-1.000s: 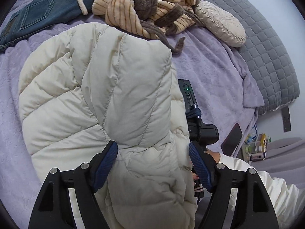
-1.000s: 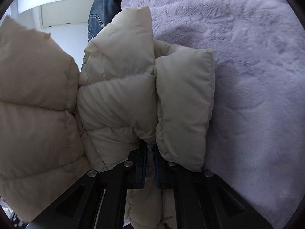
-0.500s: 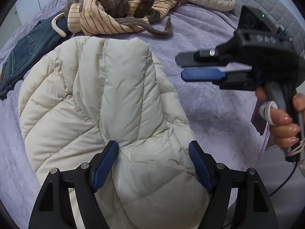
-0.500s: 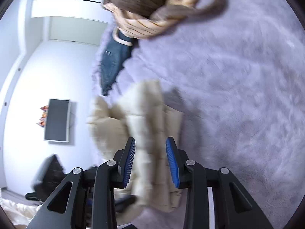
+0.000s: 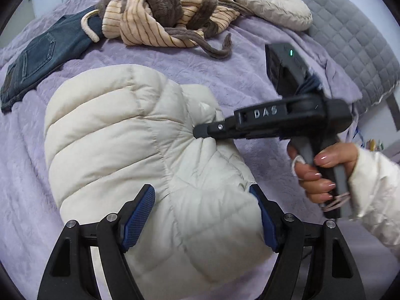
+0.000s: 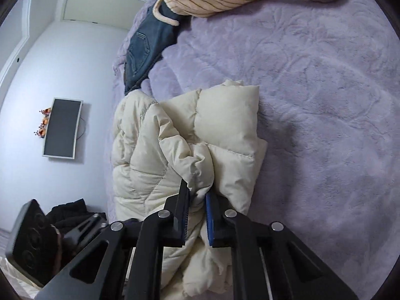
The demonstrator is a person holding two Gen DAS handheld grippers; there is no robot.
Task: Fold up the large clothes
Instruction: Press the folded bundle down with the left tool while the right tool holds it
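Observation:
A cream puffer jacket (image 5: 120, 135) lies folded in a bundle on the purple bed cover (image 5: 22, 175). My left gripper (image 5: 201, 208) is open, its blue pads either side of the jacket's near end, not clamping it. My right gripper (image 5: 200, 131) comes in from the right and pinches a fold on top of the jacket. In the right wrist view the right gripper (image 6: 197, 195) is shut on a pucker of the jacket (image 6: 155, 155), the cloth squeezed between its pads.
Blue jeans (image 5: 37, 57) lie at the far left. A striped tan and brown garment (image 5: 172, 12) is heaped at the back, next to a cream quilted cushion (image 5: 275, 7). A grey quilted cover (image 5: 350, 37) lies at the right. A wall screen (image 6: 62, 127) shows left.
The right gripper let go of the jacket, lifted away open, then came back down and closed on a fold on top. The left gripper stayed open over the jacket's near end.

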